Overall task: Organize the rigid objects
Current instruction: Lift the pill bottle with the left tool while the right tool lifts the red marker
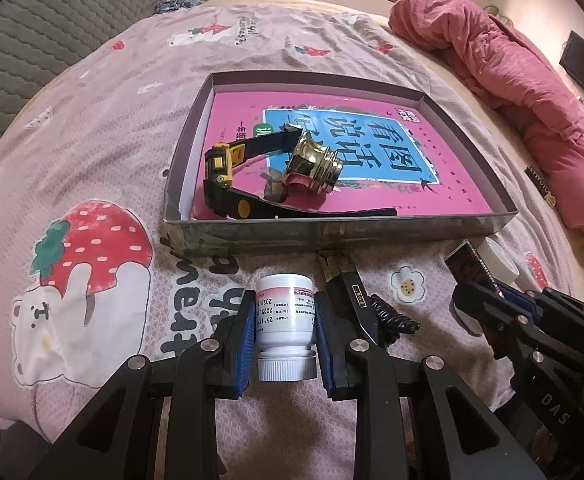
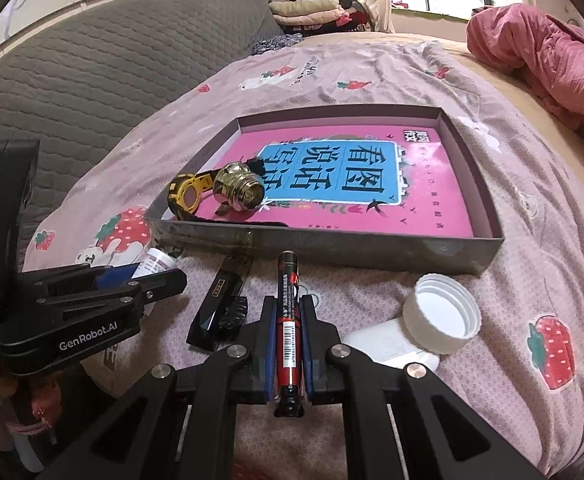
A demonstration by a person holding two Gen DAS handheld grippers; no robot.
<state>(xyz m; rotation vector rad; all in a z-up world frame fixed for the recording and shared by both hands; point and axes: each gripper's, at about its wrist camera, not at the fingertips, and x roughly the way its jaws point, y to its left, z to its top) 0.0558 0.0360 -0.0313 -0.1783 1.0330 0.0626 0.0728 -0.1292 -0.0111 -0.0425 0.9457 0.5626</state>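
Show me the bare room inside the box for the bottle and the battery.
Free: the pink book toward the box's right wall. Crowded: the near-left corner, where the watch and gold knob lie.

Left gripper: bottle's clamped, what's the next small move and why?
Probably carry the bottle forward over the tray's near wall. The left gripper already pinches it, the tray sits just ahead, and a watch and gold fitting already lie inside.
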